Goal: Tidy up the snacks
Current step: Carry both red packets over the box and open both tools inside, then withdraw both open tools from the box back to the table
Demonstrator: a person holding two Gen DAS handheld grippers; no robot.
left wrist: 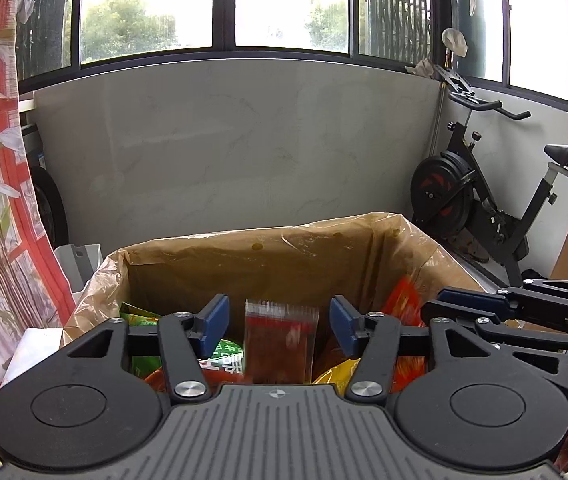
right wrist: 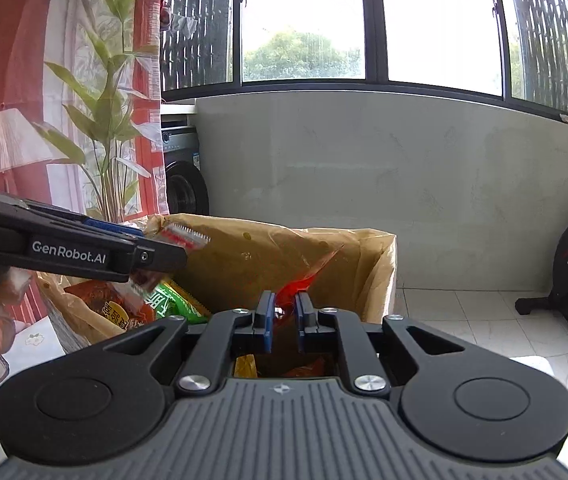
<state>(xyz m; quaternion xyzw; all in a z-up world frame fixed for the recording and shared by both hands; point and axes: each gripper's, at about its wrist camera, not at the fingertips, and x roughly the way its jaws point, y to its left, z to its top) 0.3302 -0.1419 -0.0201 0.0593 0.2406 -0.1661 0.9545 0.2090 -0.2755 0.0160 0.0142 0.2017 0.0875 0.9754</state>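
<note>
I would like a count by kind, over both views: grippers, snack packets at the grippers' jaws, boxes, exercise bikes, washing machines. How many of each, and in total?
grippers: 2 (left gripper, right gripper)
snack packets at the jaws: 2 (clear packet, red packet)
lined box: 1
exercise bike: 1
washing machine: 1
total: 7

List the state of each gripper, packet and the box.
Left gripper: open, jaws clear of the clear packet.
Clear packet: blurred, between the open jaws, above the box.
Right gripper: shut on red wrapper.
Box: open, plastic-lined, snacks inside.
</note>
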